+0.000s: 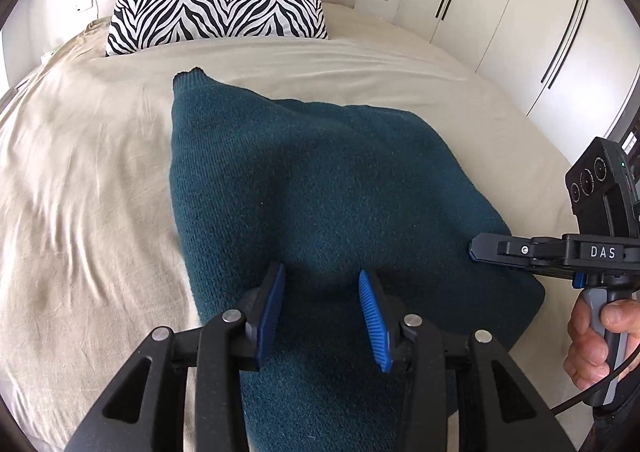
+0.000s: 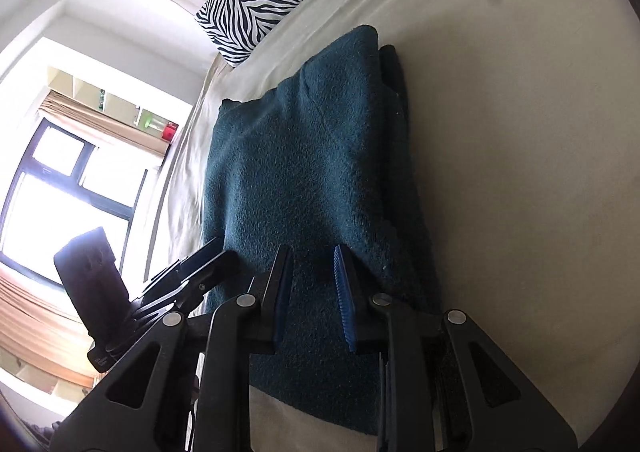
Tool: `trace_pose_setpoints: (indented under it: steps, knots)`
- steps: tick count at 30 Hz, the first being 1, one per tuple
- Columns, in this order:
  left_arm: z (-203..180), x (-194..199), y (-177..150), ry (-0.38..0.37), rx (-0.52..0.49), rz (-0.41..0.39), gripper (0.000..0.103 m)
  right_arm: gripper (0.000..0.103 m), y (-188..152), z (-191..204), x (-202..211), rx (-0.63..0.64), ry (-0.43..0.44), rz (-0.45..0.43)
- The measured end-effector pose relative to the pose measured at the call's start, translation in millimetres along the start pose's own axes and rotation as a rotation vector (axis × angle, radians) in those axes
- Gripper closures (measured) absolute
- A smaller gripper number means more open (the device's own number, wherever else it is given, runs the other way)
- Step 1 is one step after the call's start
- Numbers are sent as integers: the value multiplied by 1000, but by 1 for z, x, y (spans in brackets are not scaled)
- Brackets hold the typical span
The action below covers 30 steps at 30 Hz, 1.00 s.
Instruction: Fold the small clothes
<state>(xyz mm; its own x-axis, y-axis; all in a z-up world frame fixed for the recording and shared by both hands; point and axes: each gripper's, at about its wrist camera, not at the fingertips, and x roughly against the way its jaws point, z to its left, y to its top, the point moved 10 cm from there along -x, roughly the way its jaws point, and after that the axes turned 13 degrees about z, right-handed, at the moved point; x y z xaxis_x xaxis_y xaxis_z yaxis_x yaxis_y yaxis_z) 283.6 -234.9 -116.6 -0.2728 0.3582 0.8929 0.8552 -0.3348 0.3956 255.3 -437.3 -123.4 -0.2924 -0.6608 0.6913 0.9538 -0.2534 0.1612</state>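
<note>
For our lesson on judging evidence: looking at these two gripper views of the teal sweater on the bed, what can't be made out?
- Sweater near edge: left view, hidden behind the left gripper; right view, behind the right gripper.
- Sweater's sleeves and neckline: neither view shows them; it lies folded.
- Outside the window: right view, washed out by glare.
- Person: left view, only a hand shows, cut off by the edge.

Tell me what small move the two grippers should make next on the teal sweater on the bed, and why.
Probably lower both and close on the near edge. The left gripper and right gripper hover with jaws apart over the near end of the teal sweater, nothing pinched. It lies partly folded on the beige sheet, so gripping that edge would let them fold it toward the zebra pillow.
</note>
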Motion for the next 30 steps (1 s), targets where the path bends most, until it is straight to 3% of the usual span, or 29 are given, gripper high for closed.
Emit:
trace_pose_setpoints:
  steps: [2, 5, 8, 12, 16, 17, 18, 20, 22, 30]
  knots:
    - [-3, 15, -6, 6, 10, -12, 63, 82, -7, 5, 6, -5, -36, 4]
    - [-11, 28, -25, -8, -2, -15, 63, 82, -24, 26, 17, 52, -8, 11]
    - [-11, 7, -47, 4, -18, 47, 62, 82, -42, 21, 15, 57, -49, 40]
    - [-7, 8, -45, -53, 21, 33, 62, 82, -50, 0, 7, -13, 14, 51]
    - [-4, 33, -34, -67, 17, -20, 57, 80, -44, 14, 35, 27, -15, -1]
    - [0, 39, -31, -74, 29, -36, 48, 74, -38, 16, 45, 31, 1, -26]
    - [6, 42, -27, -80, 50, -48, 41, 55, -30, 16, 54, 28, 8, -55]
    - [22, 43, -19, -94, 103, -53, 40, 32, -15, 5, 69, 1, -35, -120]
    - [38, 40, -13, -125, 167, -40, 40, 32, -3, -3, 71, -11, -50, -127]
    - [71, -5, 10, -308, 328, 120, 40, 32, 45, -40, 21, -120, 30, 35]
